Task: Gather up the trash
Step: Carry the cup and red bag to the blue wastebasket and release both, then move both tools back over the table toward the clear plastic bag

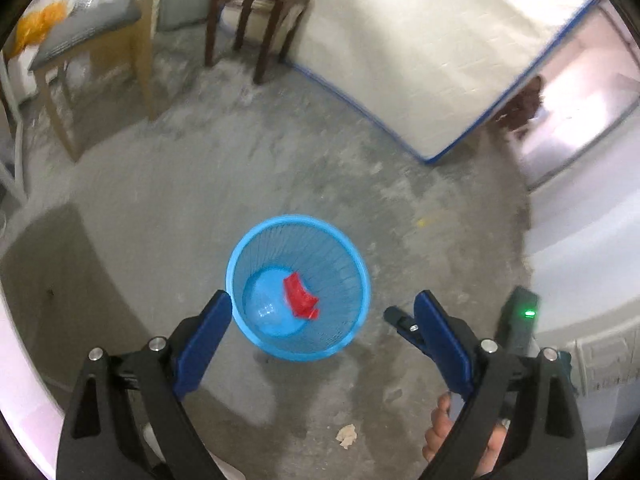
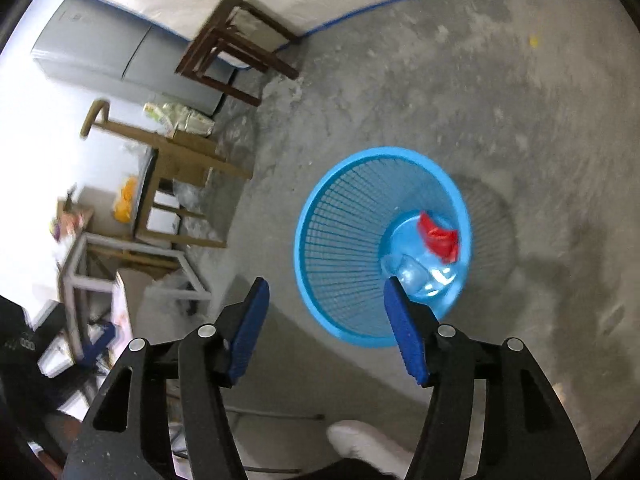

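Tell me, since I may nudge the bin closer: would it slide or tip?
The blue bin looks like thin mesh plastic holding only a red scrap and a clear bottle, so probably light. It likely slides on the concrete floor; a push near the rim might tip it.

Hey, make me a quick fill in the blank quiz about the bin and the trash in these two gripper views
1. The mesh bin standing on the floor is coloured ____.
2. The wrapper lying inside the bin is coloured ____.
3. Both the left gripper and the right gripper have their jaws ____.
4. The crumpled paper scrap lies on the ____, outside the bin.

Missing words: blue; red; open; floor
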A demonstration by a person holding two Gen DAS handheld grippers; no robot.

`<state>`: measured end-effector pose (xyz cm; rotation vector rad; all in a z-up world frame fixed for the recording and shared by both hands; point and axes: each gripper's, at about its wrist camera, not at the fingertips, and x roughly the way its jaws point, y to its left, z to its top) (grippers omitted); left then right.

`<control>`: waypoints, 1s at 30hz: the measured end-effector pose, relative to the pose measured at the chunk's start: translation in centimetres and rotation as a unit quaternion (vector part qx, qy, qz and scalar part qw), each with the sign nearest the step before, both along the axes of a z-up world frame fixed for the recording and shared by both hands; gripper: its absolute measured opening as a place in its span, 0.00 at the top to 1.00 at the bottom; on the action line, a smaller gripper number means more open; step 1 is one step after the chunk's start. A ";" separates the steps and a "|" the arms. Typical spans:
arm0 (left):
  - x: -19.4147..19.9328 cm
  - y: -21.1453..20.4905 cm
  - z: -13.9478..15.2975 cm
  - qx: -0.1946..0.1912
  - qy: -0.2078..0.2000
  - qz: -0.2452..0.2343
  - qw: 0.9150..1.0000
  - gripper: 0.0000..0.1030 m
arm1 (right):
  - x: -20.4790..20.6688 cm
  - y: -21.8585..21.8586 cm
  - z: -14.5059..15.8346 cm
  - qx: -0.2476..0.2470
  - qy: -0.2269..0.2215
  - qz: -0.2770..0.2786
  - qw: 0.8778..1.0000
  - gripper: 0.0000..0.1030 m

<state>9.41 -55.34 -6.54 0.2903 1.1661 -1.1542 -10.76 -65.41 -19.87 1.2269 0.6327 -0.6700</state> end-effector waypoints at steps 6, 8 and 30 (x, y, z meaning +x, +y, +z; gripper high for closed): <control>0.0 9.6 10.0 -0.100 -0.127 0.033 0.986 0.13 | 0.3 3.9 5.6 -0.105 0.069 0.044 0.991 0.32; 0.3 12.7 12.0 -0.114 -0.133 0.040 0.984 0.13 | 1.1 6.0 8.6 -0.159 0.104 0.058 0.980 0.21; 5.4 63.1 12.2 -0.067 -0.121 0.447 0.884 0.05 | 15.9 34.7 22.4 -0.369 -0.109 0.364 0.848 0.08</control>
